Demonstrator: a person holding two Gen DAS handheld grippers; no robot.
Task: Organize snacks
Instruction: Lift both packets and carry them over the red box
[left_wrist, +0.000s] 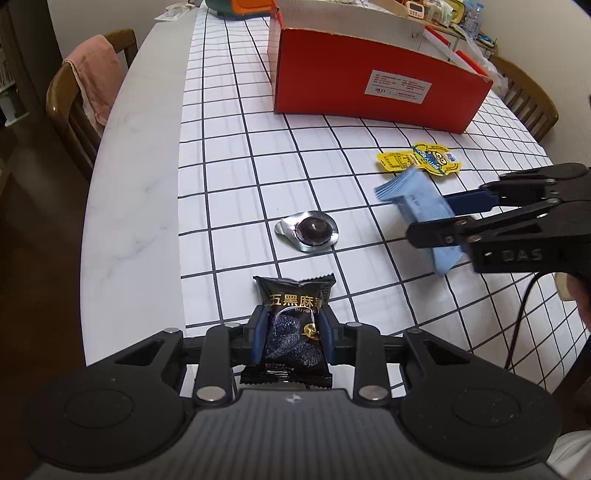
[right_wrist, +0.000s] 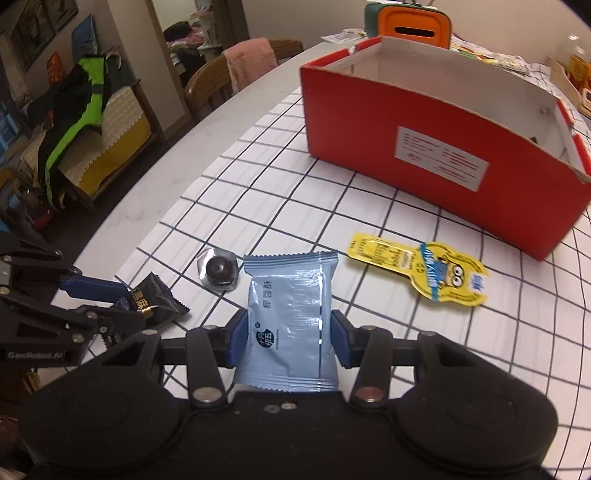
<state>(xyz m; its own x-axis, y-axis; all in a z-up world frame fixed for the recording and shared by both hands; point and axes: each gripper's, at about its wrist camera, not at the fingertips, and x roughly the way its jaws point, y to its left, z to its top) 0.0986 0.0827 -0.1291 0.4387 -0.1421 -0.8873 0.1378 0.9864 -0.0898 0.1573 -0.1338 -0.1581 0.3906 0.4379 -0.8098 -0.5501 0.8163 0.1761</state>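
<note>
Both grippers are loaded. The left gripper (left_wrist: 293, 334) has its jaws clamped narrow on the black snack packet (left_wrist: 291, 332), pinched at mid-body, top seam sticking fwd and lifted off the checked tablecloth (left_wrist: 229, 155). The right gripper (right_wrist: 290, 338) has its jaws closed on the light-blue snack packet (right_wrist: 291, 321), also gripped across the middle and held above the cloth. Still lying on the cloth: a foil-wrapped dark candy (left_wrist: 309, 230) and a yellow minion-print sachet (right_wrist: 421, 271), near each other, w/ the sachet closer to the red box (right_wrist: 443, 162). The box is open-topped, white inside, and as far as the right view shows its interior looks bare, so prob. the target bin — a judgement, not a certainty. Step in hand looks like carrying both packets over to the box. To do it well: keep squeeze steady, since these wrappers are slick and puffy and could slide; raise each packet clear of the near wall before moving in, else the leading seam may catch the rim; go one arm at a time so the grippers don't cross — right first, it's nearer; release low inside so packets land flat.
</note>
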